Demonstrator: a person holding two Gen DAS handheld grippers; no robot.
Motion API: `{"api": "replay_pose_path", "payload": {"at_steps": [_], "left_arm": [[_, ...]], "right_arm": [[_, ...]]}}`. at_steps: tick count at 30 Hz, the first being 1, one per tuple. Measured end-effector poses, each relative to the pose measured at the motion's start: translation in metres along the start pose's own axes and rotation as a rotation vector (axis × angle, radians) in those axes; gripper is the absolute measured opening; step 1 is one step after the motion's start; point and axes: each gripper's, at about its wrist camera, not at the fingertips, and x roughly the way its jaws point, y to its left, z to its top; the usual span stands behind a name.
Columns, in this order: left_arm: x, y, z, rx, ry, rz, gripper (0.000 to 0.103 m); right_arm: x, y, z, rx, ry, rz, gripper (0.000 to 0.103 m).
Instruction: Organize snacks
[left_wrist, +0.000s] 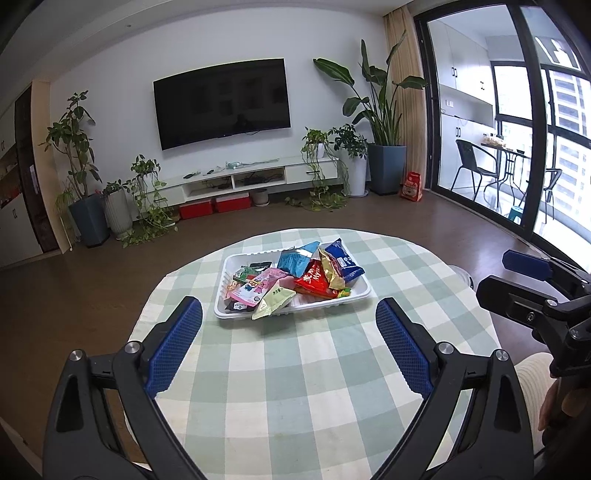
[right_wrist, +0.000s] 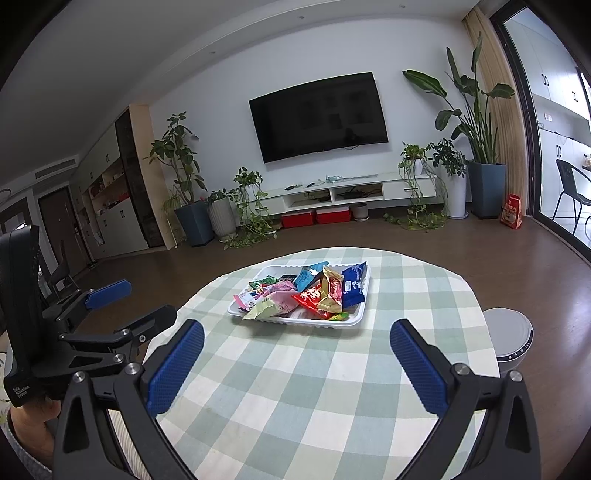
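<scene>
Checked tablecloth; snack tray beyond both spread grippers.

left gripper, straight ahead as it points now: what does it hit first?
Likely the white tray of snack packets: it sits centred between the open left gripper fingers, with only bare checked tablecloth between. The pale green packet overhanging the near rim looks closest, though depth is uncertain.

Left tongs spread wide, white tray of snack packets ahead, checked tablecloth
</scene>
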Motion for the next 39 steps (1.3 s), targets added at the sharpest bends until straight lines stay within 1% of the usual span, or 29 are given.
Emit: {"api": "replay_pose_path", "payload": {"at_steps": [14, 23, 29, 39], "left_arm": [[-0.0019, 0.0008, 0.0001, -0.002, 0.001, -0.002, 0.096], [-0.0061, 0.0051, 0.0004, -0.003, 0.002, -0.003, 0.096], [-0.0061, 0.0061, -0.0017, -0.015, -0.007, -0.025, 0.096], [-0.0023, 0.0044, -0.0089, -0.012, -0.01, 0.005, 0.096]], "right_arm": [[0.0014, -0.0002, -0.0011, -0.001, 0.002, 0.001, 0.103], [-0.0052, 0.0027, -0.0015, 0.0, 0.002, 0.002, 0.103], [-0.006, 0.0032, -0.0023, 0.004, 0.004, 0.004, 0.103], [-0.0074, 0.0042, -0.0019, 0.008, 0.008, 0.006, 0.103]]}}
